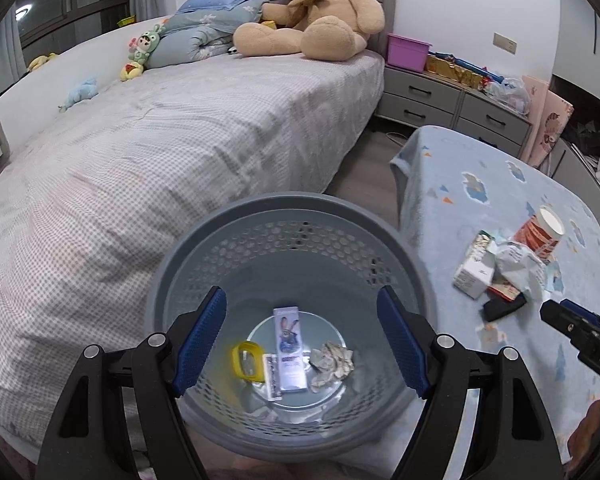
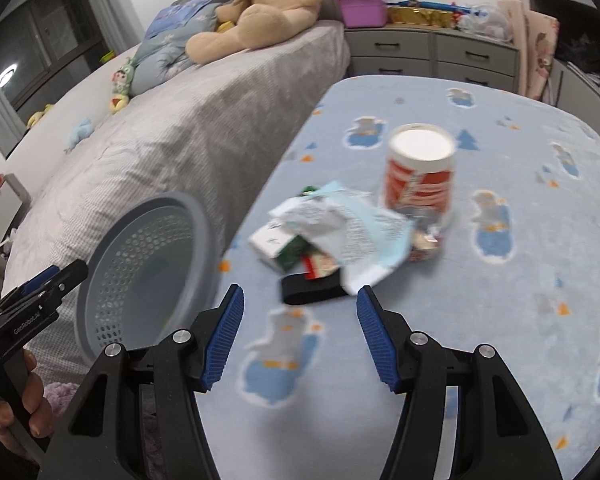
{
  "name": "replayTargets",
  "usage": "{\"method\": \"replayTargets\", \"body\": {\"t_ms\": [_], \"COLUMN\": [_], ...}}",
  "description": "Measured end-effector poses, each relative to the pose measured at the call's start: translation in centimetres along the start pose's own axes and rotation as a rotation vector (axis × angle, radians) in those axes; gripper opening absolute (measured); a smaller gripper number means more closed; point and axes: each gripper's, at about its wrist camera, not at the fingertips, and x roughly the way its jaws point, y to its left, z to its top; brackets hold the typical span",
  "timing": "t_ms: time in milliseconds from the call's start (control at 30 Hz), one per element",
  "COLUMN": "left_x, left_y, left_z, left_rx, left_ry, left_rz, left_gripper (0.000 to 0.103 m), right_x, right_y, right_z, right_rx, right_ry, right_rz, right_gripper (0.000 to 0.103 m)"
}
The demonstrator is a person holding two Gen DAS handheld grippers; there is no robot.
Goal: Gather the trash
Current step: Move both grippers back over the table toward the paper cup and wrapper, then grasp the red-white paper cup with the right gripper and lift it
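Both grippers empty, jaws apart: left gripper [image 1: 300, 344] over bin [image 1: 420, 280], right gripper [image 2: 300, 336] short of trash pile [image 2: 340, 232] near table [image 2: 520, 320] left edge; black strap [image 2: 312, 290] nearest, light, limp, pinch mid-length.

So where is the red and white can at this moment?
The red and white can stands upright on the blue patterned blanket, at the far edge of the litter pile, just behind the crumpled paper; the left wrist view shows it at far right.
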Motion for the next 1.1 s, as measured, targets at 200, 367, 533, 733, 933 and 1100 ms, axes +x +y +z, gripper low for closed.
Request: {"method": "replayTargets", "body": {"t_ms": [200, 367, 533, 733, 933, 1100], "left_x": [-0.3, 0.0, 0.8, 1.9, 3.0, 3.6], "left_y": [-4.6, -8.1, -10.5, -11.5, -12.1, -12.6], "left_z": [-0.2, -0.3, -0.2, 0.0, 0.1, 0.1], "left_rx": [0.026, 0.04, 0.045, 0.036, 0.036, 0.044], "left_ry": [-0.001, 0.008, 0.022, 0.035, 0.051, 0.061], "left_rz": [-0.045, -0.074, -0.079, -0.072, -0.062, -0.06], "left_gripper": [0.074, 0.074, 0.074, 0.074, 0.074, 0.074], "right_x": [-1.1, -0.6, 0.5, 2.5, 4.7, 6.2], "right_y": [-4.7, -7.4, -8.9, -9.0, -8.8, -8.7], "right_z": [1.2, 2.9, 4.3, 5.9, 7.2, 7.8], "right_rx": [0.057, 0.076, 0.067, 0.026, 0.003, -0.011], "right_ry": [-0.038, -0.045, -0.038, -0.046, -0.033, -0.023], "right_rz": [-0.045, -0.05, -0.04, -0.019, -0.012, -0.02], "right_gripper": [0.058, 0.058, 0.058, 0.071, 0.075, 0.075]}}
